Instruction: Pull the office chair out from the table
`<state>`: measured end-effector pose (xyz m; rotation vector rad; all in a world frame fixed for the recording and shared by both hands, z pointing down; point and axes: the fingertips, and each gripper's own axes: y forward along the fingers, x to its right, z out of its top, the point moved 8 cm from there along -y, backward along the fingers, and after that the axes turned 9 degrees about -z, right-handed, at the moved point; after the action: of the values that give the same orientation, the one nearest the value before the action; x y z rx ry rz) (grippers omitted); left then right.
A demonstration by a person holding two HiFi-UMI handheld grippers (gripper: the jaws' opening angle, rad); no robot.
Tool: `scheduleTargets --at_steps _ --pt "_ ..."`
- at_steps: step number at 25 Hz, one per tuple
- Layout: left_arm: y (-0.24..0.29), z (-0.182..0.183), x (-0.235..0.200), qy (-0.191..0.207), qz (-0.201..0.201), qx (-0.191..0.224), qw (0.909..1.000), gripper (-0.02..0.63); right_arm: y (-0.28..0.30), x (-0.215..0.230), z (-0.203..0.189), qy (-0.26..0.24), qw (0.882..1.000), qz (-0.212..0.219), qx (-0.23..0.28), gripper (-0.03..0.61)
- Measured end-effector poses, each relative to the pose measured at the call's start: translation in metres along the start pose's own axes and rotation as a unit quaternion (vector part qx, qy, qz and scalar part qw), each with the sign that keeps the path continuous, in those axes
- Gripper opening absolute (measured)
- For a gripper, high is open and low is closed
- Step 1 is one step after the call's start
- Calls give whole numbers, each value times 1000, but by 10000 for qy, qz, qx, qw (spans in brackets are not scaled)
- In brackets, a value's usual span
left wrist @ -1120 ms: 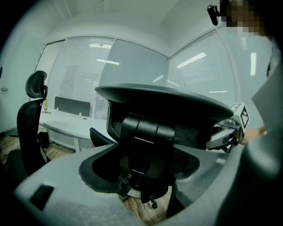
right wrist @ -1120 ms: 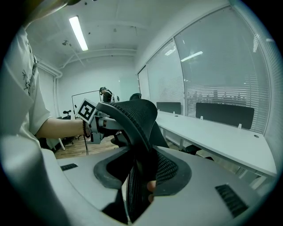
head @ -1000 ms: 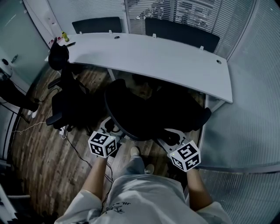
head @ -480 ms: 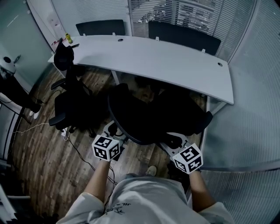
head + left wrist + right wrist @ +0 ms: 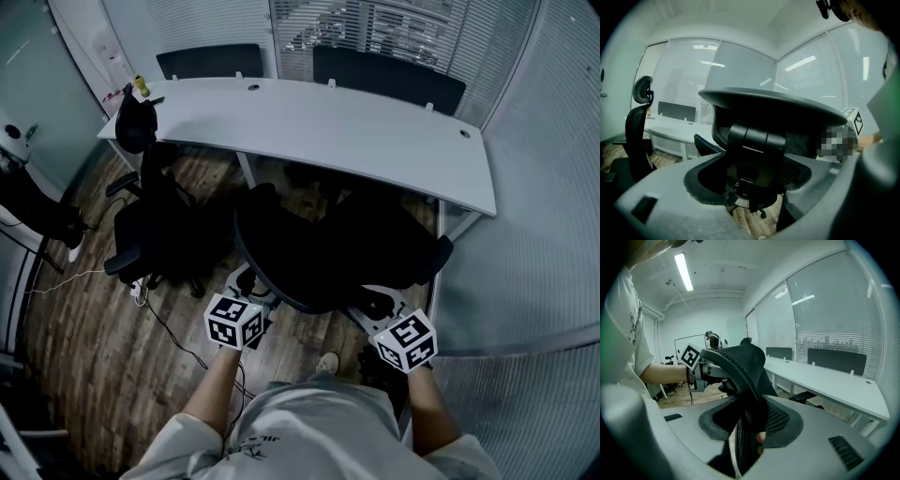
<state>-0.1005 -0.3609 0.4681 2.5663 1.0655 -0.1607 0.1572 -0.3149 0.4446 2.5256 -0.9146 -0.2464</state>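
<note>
At the table's left end stands a second black chair with a headrest, and a small yellow thing sits on that corner of the tabletop. A thin cable trails over the wooden floor on the near side of the table.

The left gripper is in front of the table's middle, at the left edge of the office chair's curved back. In the left gripper view its jaws stand fairly wide apart and a black frame piece of the back fills the gap between them, so the claw is clamped on the chair.

The office chair is on the near side of the table, right of its middle. Its seat lies close to the table's near edge and its mesh back faces away from the table.

The right gripper is at the back's right edge, farther from the table than the seat. The right gripper view shows its jaws half closed, with the mesh rim running down between the pads and pinched there.

Past the table's right end runs a glass wall with blinds.
</note>
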Motion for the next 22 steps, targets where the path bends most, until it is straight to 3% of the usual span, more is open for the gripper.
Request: scheduleTargets --at_steps 22 --pt "-79 -27 25 11 -67 -15 10000 314 -35 -82 -14 58 10000 -6 55 127"
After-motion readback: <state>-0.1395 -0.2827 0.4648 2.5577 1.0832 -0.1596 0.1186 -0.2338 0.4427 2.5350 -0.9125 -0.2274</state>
